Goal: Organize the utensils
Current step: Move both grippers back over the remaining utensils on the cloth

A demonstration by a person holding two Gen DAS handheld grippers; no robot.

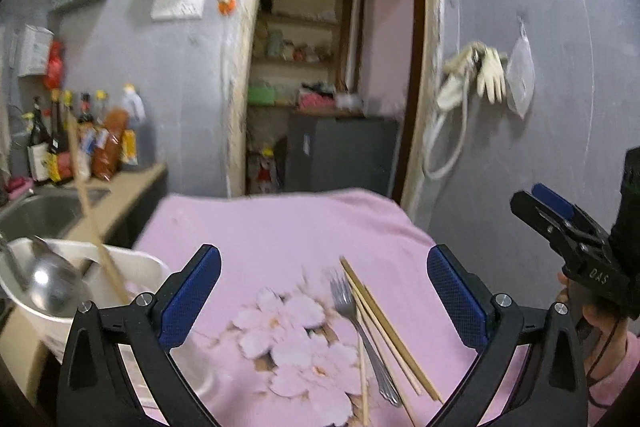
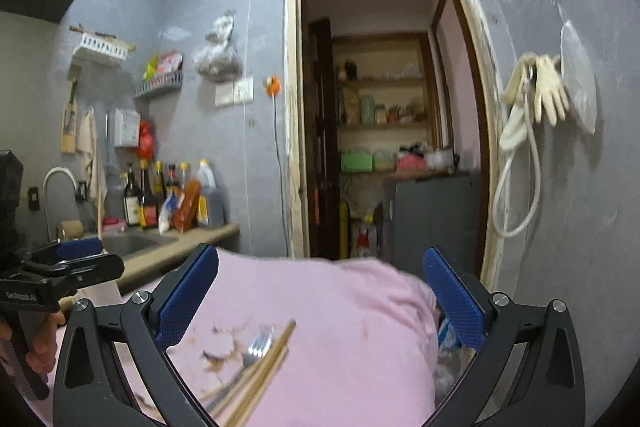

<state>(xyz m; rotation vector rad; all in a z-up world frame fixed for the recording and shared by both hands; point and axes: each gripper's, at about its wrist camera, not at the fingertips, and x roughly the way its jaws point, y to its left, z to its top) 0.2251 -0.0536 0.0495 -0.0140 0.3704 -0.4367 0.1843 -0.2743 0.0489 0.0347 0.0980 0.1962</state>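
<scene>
**Both grippers empty, fork and chopsticks loose on cloth**

Left gripper [image 1: 324,303] spread wide, nothing between the pads. Right gripper [image 2: 320,299] likewise spread wide, nothing held.

Fork [image 1: 360,331] lying flat on the pink flowered cloth [image 1: 280,227], tines pointing away, handle toward the camera. Chopsticks [image 1: 390,327] right alongside it, touching or nearly so, one stray stick crossing under the fork handle. Bundle sits between the left jaws, toward their right side, below fingertip level. In the right wrist view same bundle low and left of centre, close to the left pad.

White tub [image 1: 120,267] at left of the table edge, already holding a metal ladle [image 1: 52,287] and one long chopstick [image 1: 96,227] leaning upright. Probably the destination.

Handling, judged:
- Fork: thin steel, rigid, slick, lies low on soft cloth. Best pinched across the handle mid-length; likely to drag cloth.
- Chopsticks: light, stiff, prone to rolling and scissoring apart. Best gripped together near the middle, across the pair.
- Close packing means risk of grabbing fork and sticks at once.
</scene>
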